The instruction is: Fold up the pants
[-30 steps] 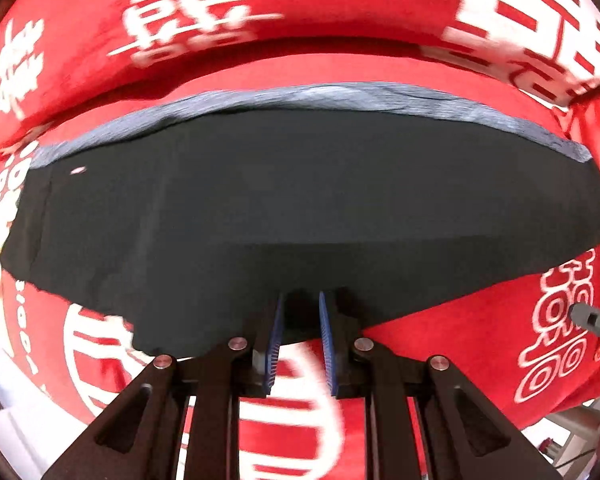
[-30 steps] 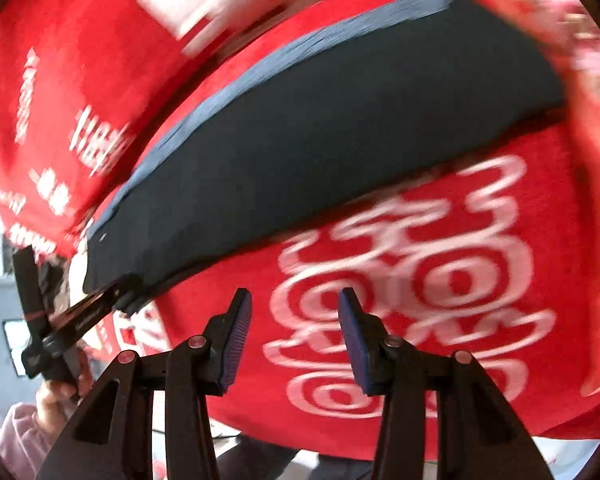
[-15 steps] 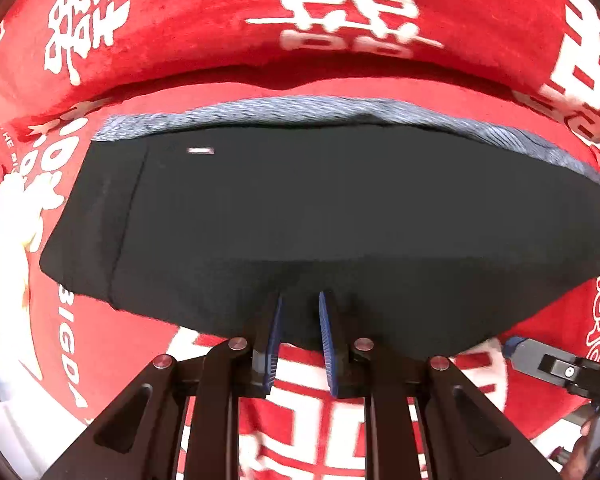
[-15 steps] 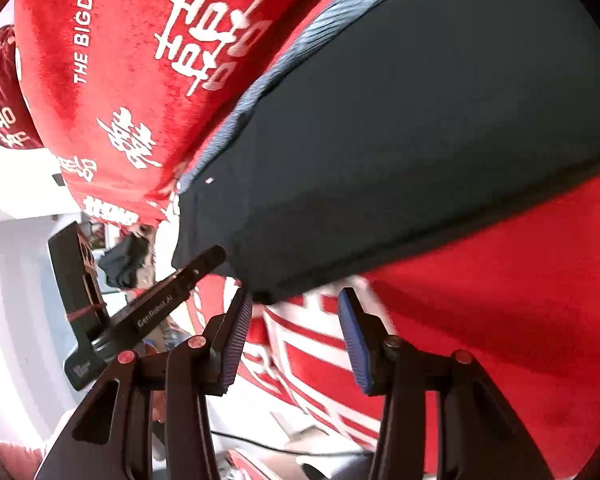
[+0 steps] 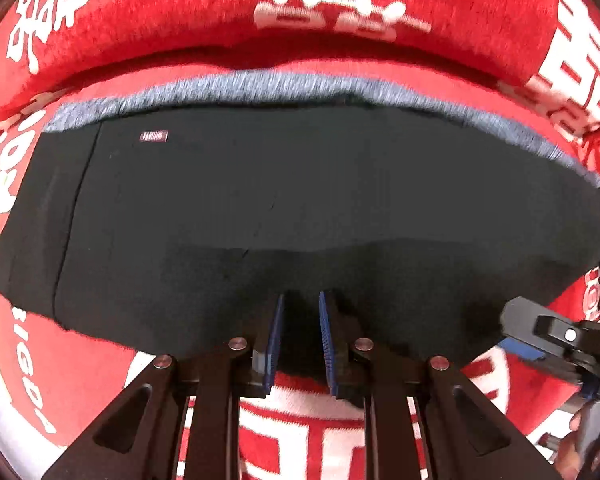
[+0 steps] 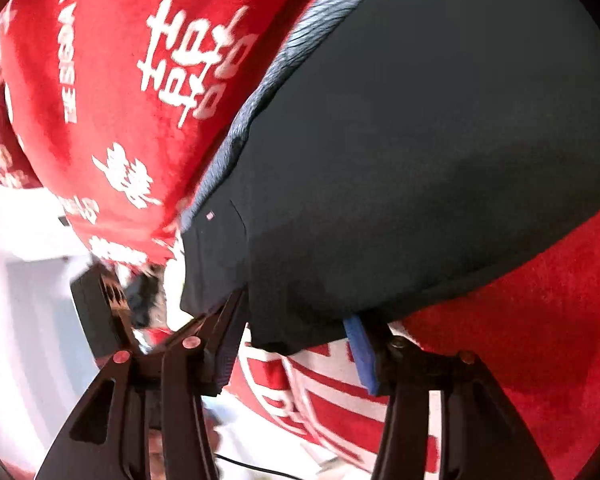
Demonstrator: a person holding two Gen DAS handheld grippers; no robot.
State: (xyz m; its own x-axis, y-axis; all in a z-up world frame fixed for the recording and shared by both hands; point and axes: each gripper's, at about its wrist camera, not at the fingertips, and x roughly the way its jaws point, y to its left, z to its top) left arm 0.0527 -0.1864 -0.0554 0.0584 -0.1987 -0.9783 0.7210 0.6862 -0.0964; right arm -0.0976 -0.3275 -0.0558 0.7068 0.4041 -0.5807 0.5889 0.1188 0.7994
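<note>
Black pants [image 5: 300, 184] with a grey waistband [image 5: 260, 88] lie flat on a red blanket [image 5: 340, 20] printed with white characters. My left gripper [image 5: 301, 300] points steeply down at the pants' near edge and is shut on a fold of the black cloth. In the right wrist view the pants [image 6: 420, 160] fill the upper right. Their near edge hangs between the fingers of my right gripper [image 6: 296, 312], whose jaws are opening and whose pads stand clear of the cloth. A finger of the right gripper [image 5: 520, 320] shows at the lower right of the left wrist view.
The blanket [image 6: 120, 60] ends at the left, where a pale floor [image 6: 28, 320] shows beyond it. The left gripper's black body [image 6: 96, 304] is blurred there. A hand [image 5: 576, 424] shows at the lower right edge. A small label [image 5: 153, 136] marks the pants' far left corner.
The right gripper swung from over the bare blanket to the pants' near edge, and its jaws have widened. The left gripper slid sideways along the pants, still shut on the cloth.
</note>
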